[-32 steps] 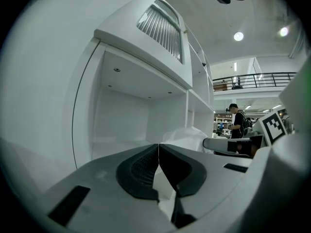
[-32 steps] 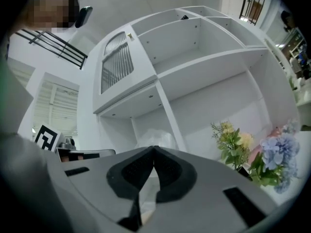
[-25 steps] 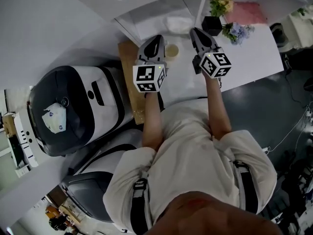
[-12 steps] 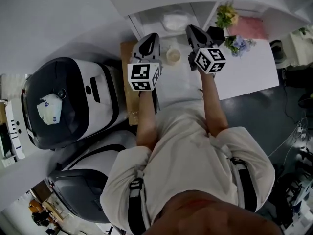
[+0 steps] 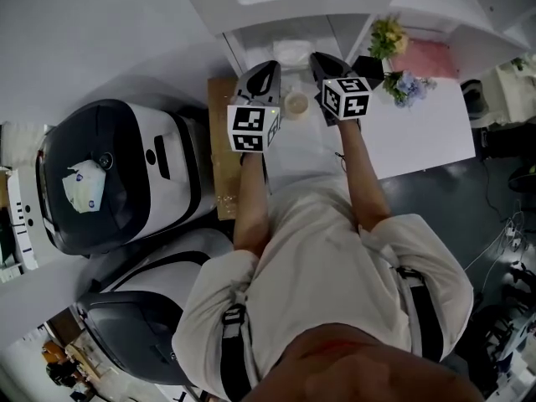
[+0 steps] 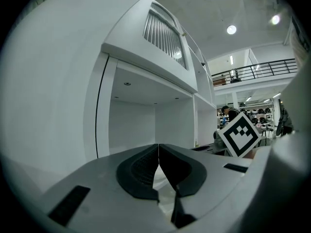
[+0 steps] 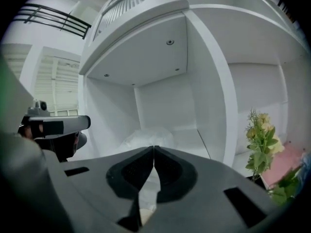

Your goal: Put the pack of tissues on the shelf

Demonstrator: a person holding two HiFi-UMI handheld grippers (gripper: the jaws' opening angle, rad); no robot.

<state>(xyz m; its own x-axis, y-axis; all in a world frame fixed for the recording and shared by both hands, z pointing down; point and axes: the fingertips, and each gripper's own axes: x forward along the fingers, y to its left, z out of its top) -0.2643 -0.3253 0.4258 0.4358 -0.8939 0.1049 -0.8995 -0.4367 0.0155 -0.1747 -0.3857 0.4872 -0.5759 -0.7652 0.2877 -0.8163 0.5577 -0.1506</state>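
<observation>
The pack of tissues [image 5: 292, 52], in clear white wrap, lies in the left compartment of the white shelf [image 5: 235, 47]. The right gripper view shows the pack [image 7: 146, 137] on that compartment's floor, straight beyond the jaws. My left gripper [image 5: 269, 65] and right gripper [image 5: 317, 58] hang side by side in front of the shelf opening, apart from the pack. Both are shut with nothing between the jaws, as the left gripper [image 6: 158, 145] and the right gripper [image 7: 154, 147] show in their own views.
A small round cup [image 5: 296, 103] sits on the white table [image 5: 419, 132] between the grippers. Flowers [image 5: 389, 36] in a black pot and a pink cloth [image 5: 427, 57] stand to the right. A wooden board [image 5: 221, 153] and a black-and-white machine [image 5: 109, 174] carrying a white packet [image 5: 84, 187] are on the left.
My right gripper has moved left and slightly toward the shelf, closer to the left gripper. The left gripper has barely shifted. Both stayed shut and empty.
</observation>
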